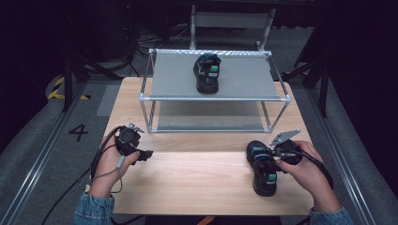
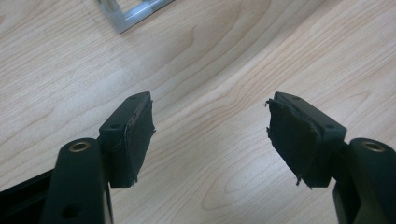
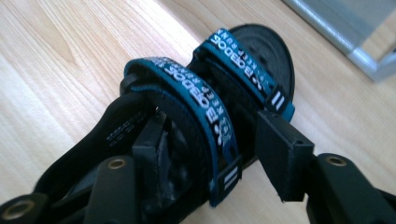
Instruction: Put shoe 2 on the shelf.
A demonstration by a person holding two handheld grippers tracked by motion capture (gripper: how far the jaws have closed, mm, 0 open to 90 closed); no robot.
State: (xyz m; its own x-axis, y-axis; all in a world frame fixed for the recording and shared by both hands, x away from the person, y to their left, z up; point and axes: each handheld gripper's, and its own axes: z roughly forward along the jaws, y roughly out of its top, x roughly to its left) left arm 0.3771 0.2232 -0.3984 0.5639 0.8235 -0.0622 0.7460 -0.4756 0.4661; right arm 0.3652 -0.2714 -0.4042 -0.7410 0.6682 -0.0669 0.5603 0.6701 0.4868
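A black sandal (image 1: 264,171) with teal straps lies on the wooden table (image 1: 197,183) at the front right. My right gripper (image 1: 274,157) is at its near side. In the right gripper view the sandal (image 3: 224,79) lies between the jaws: one black jaw is tucked under the nearer strap (image 3: 201,98) and the other stands outside the sandal's side, so my right gripper (image 3: 210,126) is open. A second black sandal (image 1: 207,72) stands on the top level of the metal shelf (image 1: 216,98). My left gripper (image 1: 141,153) (image 2: 210,116) hovers open and empty over bare wood at the front left.
The shelf has a grey top and a lower grey level, and takes up the back half of the table. One of its feet (image 2: 128,16) shows just beyond my left gripper, and its lower edge (image 3: 369,51) lies beyond the sandal. Dark floor and cables surround the table.
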